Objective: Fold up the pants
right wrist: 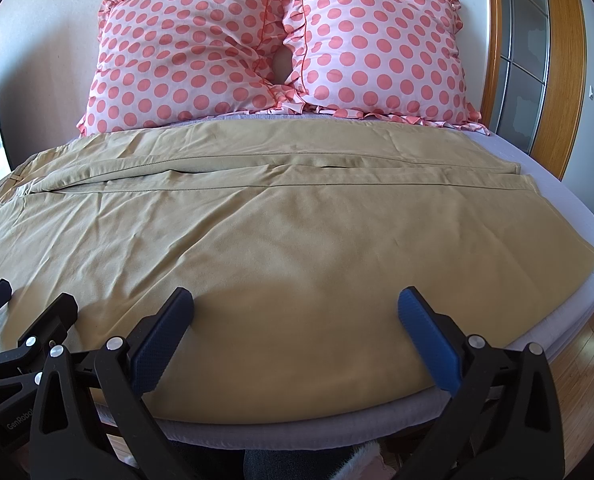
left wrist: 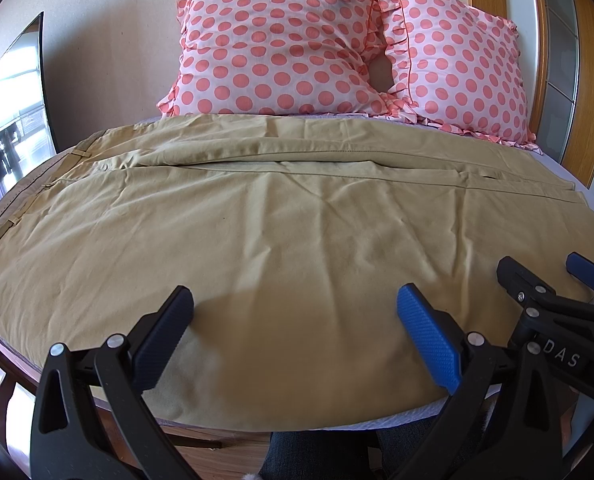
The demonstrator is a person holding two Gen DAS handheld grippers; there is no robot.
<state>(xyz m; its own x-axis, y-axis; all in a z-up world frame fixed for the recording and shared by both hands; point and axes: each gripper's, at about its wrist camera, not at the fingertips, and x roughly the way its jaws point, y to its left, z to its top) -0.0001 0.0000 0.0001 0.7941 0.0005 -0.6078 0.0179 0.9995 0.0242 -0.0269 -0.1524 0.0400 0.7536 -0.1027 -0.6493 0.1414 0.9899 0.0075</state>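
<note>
Tan pants (left wrist: 257,216) lie spread flat across the bed, waistband at the left, leg hems at the right; they also fill the right wrist view (right wrist: 281,220). My left gripper (left wrist: 295,300) is open and empty, hovering over the near edge of the near leg. My right gripper (right wrist: 296,300) is open and empty, also over the near edge, further right toward the hems. The right gripper shows at the right of the left wrist view (left wrist: 545,276). The left gripper's fingers (right wrist: 1,292) show at the left of the right wrist view.
Two pink polka-dot pillows (left wrist: 273,40) (right wrist: 381,44) stand against the wall at the far side. The lavender sheet (right wrist: 557,184) is bare to the right of the hems. A wooden door frame (right wrist: 561,60) is at the right, a mirror (left wrist: 13,120) at the left.
</note>
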